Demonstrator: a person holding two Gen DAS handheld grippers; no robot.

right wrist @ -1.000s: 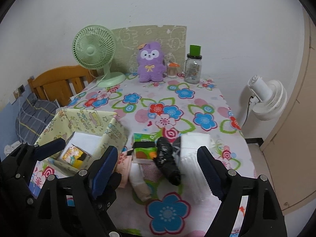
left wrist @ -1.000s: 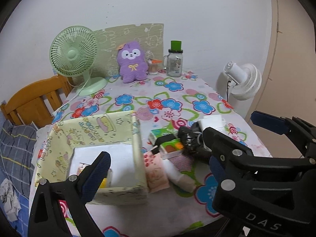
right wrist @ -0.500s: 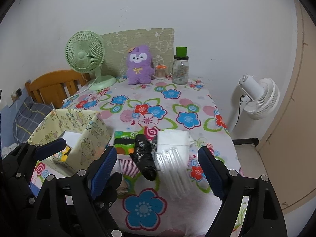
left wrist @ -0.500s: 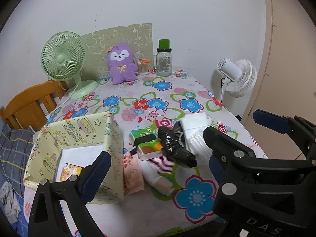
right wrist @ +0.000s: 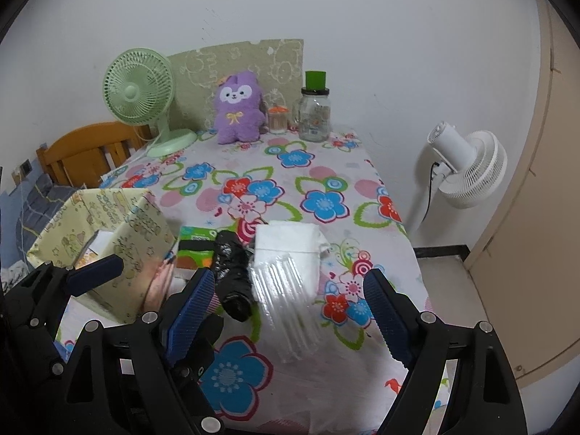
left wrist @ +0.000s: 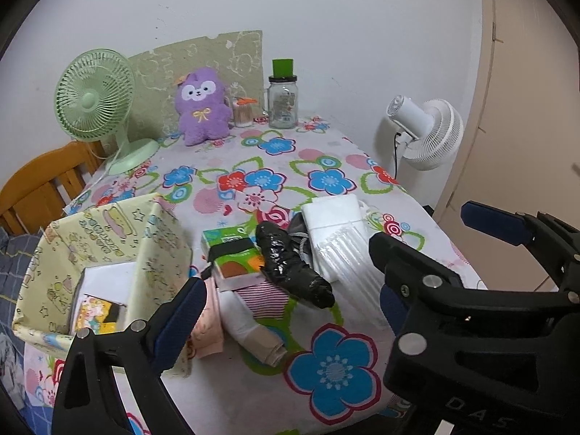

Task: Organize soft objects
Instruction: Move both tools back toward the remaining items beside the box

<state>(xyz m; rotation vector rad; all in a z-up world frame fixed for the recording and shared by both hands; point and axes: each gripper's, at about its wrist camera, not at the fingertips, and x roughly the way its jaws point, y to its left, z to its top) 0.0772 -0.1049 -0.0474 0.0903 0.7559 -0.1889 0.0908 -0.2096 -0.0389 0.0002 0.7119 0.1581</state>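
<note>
We have both grippers over the near end of the table (right wrist: 373, 185), angled down at the pile of soft stuff. Right gripper (right wrist: 286, 311) jaws spread wide, nothing between the pads; the clear plastic pack (right wrist: 286, 304) lies on the cloth directly under the gap, white folded cloth (right wrist: 286, 243) just beyond it. Black bundle (right wrist: 232, 275) sits just ahead of its left finger. Left gripper (left wrist: 286, 297) also released, empty; the black bundle, striped sock (left wrist: 268, 301) and green tissue pack (left wrist: 232, 253) lie between its 2 fingers, the pink cloth (left wrist: 206, 330) right by its left finger. Yellow patterned box (left wrist: 108, 239) is left of both grippers, open top, a white box inside it.

Room: far half of the table is open floral cloth; green fan (right wrist: 139, 98), purple plush (right wrist: 237, 108) and glass jar (right wrist: 314, 108) stand well ahead by the wall. Table edge drops off right of the right gripper, white floor fan (right wrist: 467, 166) beyond it.

Gripper bodies cover the near edge; sock's lower end is partly hidden.
</note>
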